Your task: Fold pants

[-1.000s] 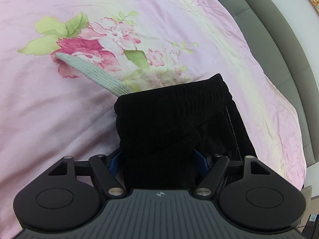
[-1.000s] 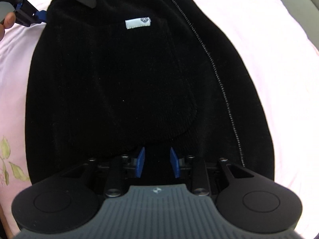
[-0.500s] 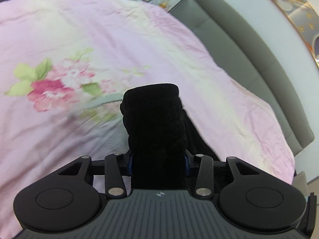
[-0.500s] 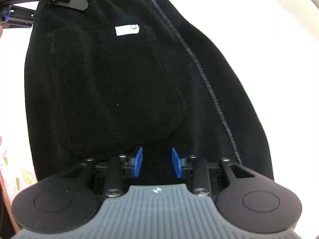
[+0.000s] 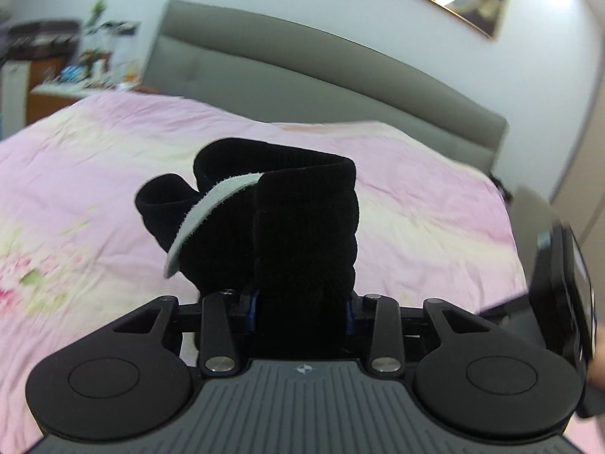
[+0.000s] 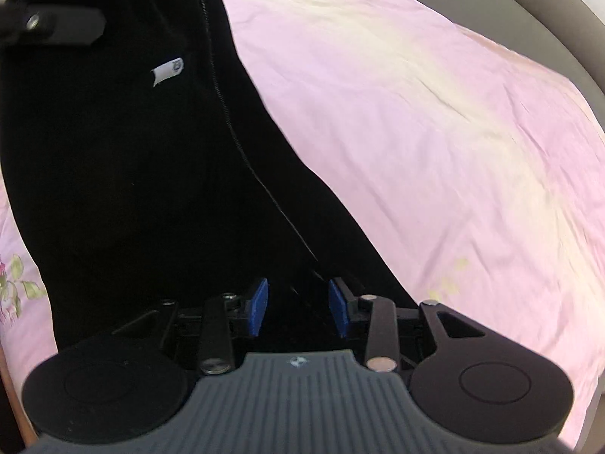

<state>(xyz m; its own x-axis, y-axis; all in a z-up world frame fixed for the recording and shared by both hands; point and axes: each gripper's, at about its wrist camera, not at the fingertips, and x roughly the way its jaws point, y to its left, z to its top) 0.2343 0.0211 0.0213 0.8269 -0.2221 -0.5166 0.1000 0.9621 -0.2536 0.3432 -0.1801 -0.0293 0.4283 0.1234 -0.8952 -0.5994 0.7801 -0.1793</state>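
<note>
- The right tongs [image 6: 298, 308] sit low in the view, their blue pads [image 6: 258, 306] standing apart with black fabric between them.
- The black pants [image 6: 124, 174] stretch from the tongs up to the top left corner.
- A small white label [image 6: 167, 70] shows on the pants, beside a dotted seam line [image 6: 230, 128].
- The left tongs [image 6: 53, 30] reach in at the upper left, over the pants; their grip is hidden.
- A pink bedsheet [image 6: 435, 132] fills the right side.
- A flower print [image 6: 13, 280] shows at the left edge.
</note>
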